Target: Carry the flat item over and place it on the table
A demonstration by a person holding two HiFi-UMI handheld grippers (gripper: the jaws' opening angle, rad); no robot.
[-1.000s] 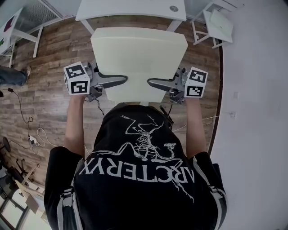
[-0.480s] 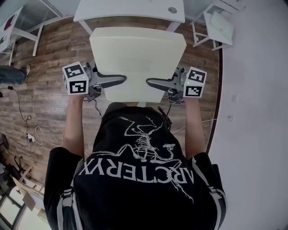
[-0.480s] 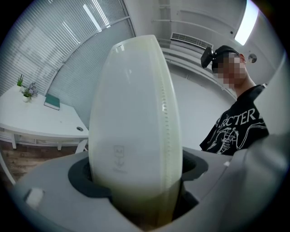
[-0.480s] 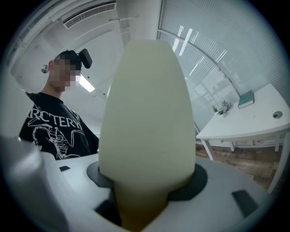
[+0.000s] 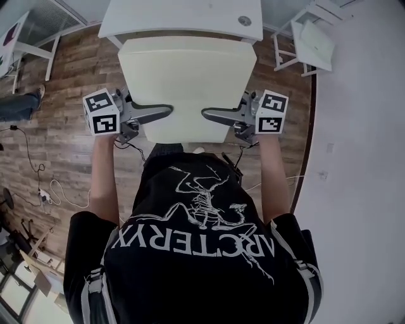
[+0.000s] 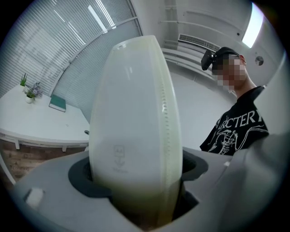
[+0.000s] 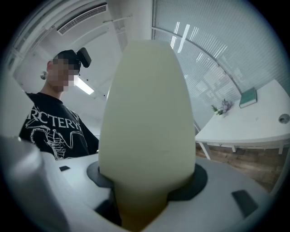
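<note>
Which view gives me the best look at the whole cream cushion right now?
The head view: the cream cushion shows its whole flat face, the left gripper and right gripper clamped on its two sides. The left and right gripper views each show only a bulging edge pinched between shut tongs.

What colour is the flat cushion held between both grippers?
Pale cream, the cushion shows best in the head view.

You have two grippers in view: the left gripper and the right gripper. Marker cubes: two, the left marker cube and the right marker cube. Flat cream panel: one. White tables: two, the near table and the side table. Teal book: one.
</note>
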